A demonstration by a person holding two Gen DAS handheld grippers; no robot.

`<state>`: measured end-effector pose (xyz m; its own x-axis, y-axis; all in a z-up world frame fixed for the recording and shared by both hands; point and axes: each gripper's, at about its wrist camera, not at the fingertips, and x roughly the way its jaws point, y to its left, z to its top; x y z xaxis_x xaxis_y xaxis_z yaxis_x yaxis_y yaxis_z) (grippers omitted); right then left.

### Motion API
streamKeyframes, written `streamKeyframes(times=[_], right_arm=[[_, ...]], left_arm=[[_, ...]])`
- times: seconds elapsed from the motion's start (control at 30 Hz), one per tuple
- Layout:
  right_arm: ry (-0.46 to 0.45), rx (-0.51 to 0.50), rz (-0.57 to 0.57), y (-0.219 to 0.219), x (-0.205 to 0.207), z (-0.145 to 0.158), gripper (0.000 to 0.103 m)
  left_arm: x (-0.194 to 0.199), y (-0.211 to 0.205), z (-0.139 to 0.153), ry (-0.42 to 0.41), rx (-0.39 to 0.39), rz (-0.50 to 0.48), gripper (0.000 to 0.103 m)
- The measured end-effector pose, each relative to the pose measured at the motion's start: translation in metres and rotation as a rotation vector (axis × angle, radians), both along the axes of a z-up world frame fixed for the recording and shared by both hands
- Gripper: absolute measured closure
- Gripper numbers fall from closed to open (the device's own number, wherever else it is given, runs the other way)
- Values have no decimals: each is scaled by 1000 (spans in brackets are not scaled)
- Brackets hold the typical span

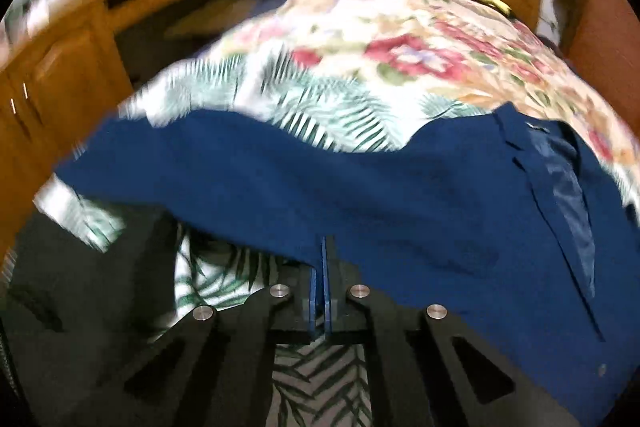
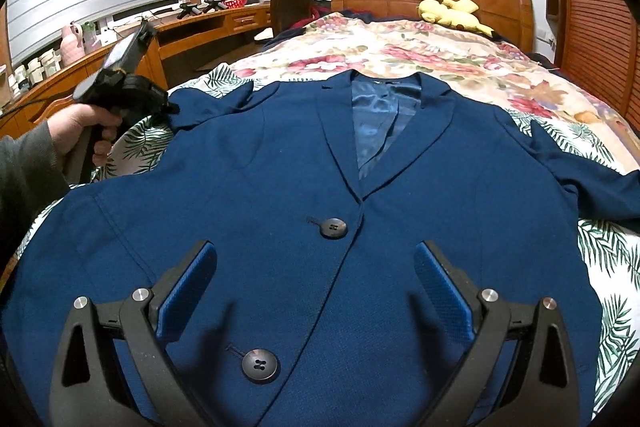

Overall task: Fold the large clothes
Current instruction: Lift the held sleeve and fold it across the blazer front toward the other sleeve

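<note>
The bed (image 2: 568, 11) wears a floral quilt (image 2: 420, 55) and a palm-leaf sheet (image 2: 612, 267). A navy blazer (image 2: 280, 187) lies spread there, front up; a yellow plush toy (image 2: 452, 13) sits by the headboard.

Jacket (image 2: 280, 187) flat on bed (image 2: 440, 55)

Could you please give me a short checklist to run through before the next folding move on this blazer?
1. Left tongs shut: ok, the pads stand together.
2. Fabric held in the left tongs: cannot tell for sure; the tips meet the blazer at its sleeve edge, but that view is blurred.
3. Right tongs open and free: ok, open above the blazer's front, nothing between the pads.
4. Blazer flat, front up: ok, lapels and top button face up.
5. Opposite sleeve spread out: ok, it lies out to the side on the bedspread.
</note>
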<state>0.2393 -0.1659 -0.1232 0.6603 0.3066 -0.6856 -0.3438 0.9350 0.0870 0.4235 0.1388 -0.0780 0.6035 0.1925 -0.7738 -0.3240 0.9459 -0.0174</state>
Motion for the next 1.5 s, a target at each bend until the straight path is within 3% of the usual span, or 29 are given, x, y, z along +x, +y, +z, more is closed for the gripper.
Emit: streamKeyframes(times=[0.17, 0.27, 0.37, 0.43, 0.53, 0.6, 0.7, 0.8, 1.07, 1.4, 1.5], right_arm=[[-25, 13, -5, -8, -7, 11, 3], [-48, 18, -13, -14, -10, 22, 3], [-66, 24, -21, -22, -12, 31, 3], [-76, 20, -30, -27, -13, 34, 3], [-72, 12, -34, -27, -13, 32, 3], [-73, 5, -29, -26, -13, 32, 3], [-83, -9, -24, -25, -13, 33, 3], [-84, -14, -25, -24, -11, 31, 3], [-66, -20, -26, -23, -3, 22, 3], [-49, -32, -25, -19, -2, 13, 3], [-45, -30, -26, -20, -3, 12, 3]], left_arm=[[-16, -45, 46, -72, 40, -78, 102], [-38, -81, 68, -110, 47, -172, 102], [-60, -117, 76, -125, 86, -261, 102], [-69, -127, 71, -115, 115, -271, 102], [-77, -126, 61, -92, 129, -290, 89], [-84, -121, 58, -74, 120, -294, 71], [-96, -103, 56, -88, 98, -284, 54], [-105, -81, 62, -118, 104, -237, 46], [-91, -22, 18, -93, 46, -65, 44], [-42, -2, -40, 18, 89, 35, 44], [-27, 5, -54, 79, 64, 46, 44]])
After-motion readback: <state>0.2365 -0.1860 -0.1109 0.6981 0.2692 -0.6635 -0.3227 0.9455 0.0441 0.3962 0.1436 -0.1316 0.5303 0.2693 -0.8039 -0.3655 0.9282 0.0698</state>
